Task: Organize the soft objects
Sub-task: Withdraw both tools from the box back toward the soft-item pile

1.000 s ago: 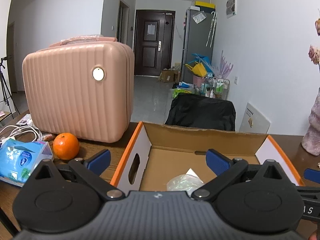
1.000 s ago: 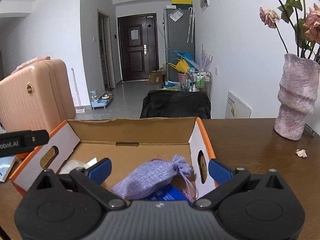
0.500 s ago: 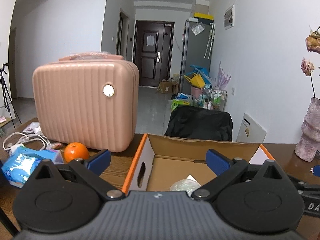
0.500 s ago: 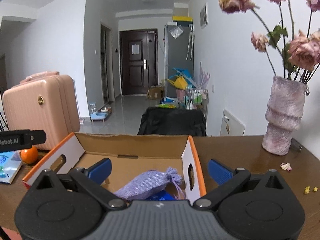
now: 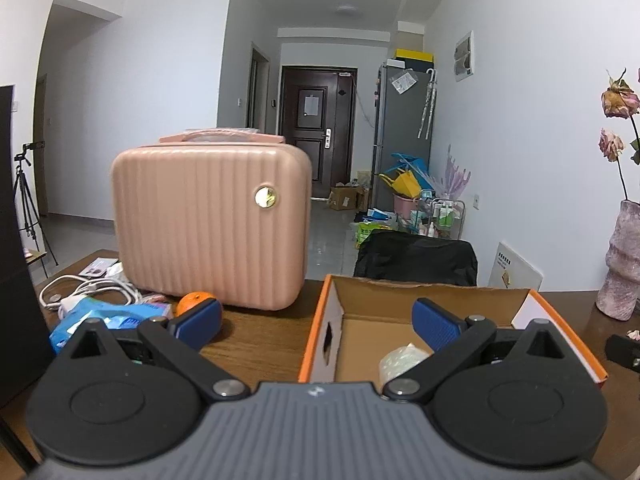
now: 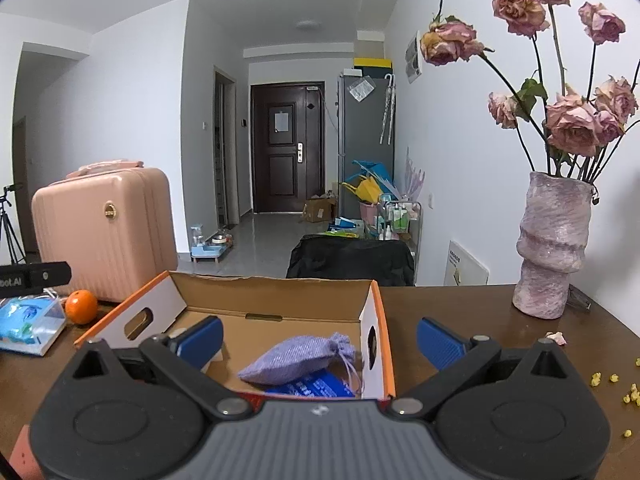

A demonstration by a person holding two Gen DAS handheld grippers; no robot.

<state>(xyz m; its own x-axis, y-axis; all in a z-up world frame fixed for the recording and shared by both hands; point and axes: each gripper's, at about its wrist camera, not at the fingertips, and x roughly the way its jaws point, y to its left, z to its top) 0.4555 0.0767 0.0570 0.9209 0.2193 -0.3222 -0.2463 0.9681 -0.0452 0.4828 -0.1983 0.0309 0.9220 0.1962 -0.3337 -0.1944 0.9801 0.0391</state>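
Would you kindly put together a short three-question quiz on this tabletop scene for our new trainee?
1. True or false: the lilac drawstring pouch lies inside the cardboard box.
2. Multiple choice: what stands on the table to the right of the box? A) a kettle B) a vase of dried roses C) a lamp
3. Fill in: the round fruit beside the pink case is an ______.

Key
1. True; it rests on a blue packet near the box's right wall.
2. B
3. orange

Both the left tool and the right tool are open and hold nothing.
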